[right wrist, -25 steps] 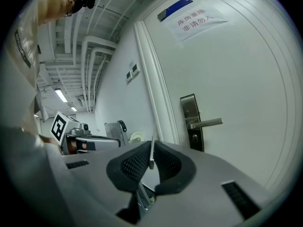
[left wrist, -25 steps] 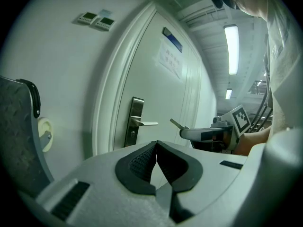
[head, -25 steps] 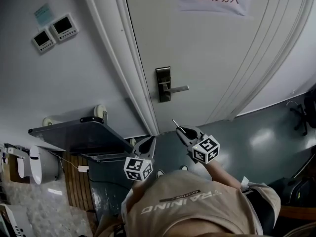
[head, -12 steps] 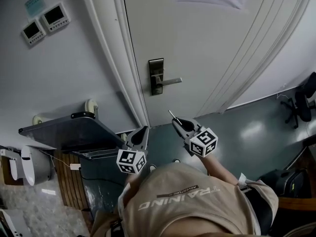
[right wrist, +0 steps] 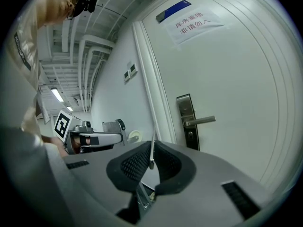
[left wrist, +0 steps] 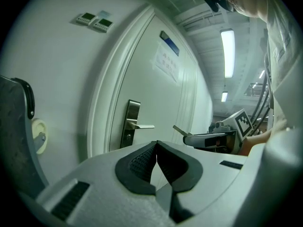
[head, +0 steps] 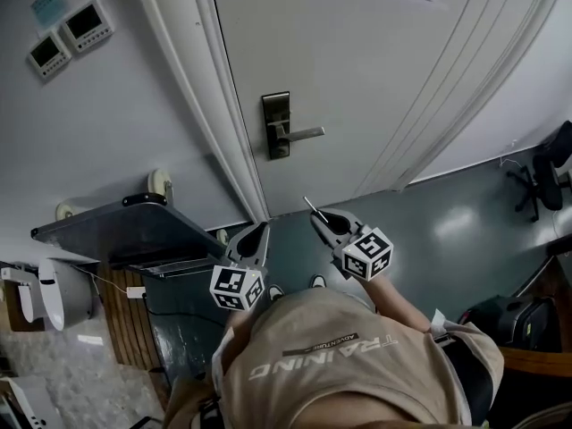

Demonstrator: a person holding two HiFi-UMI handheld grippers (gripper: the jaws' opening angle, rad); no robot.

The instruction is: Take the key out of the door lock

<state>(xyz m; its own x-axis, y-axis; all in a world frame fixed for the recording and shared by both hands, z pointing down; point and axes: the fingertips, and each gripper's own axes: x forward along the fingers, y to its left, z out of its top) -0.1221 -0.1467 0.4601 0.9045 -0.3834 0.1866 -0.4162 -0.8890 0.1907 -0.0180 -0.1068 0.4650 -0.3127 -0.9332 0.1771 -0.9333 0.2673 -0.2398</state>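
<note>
Since my right gripper [head: 322, 219] pinches the key [head: 310, 206] clear of the door lock [head: 276, 125], removal looks done; left gripper [head: 260, 230] closed, empty; next, hold firm.

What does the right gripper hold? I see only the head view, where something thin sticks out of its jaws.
Observer: The right gripper view shows the right gripper shut on a thin metal key, its blade standing out past the jaws.
Operator: Is any key in the lock?
Observer: None shows. In that same view the keyhole under the handle looks bare.
Operator: And the other one?
Observer: Its own view shows the left gripper shut, with nothing between the jaws.
</note>
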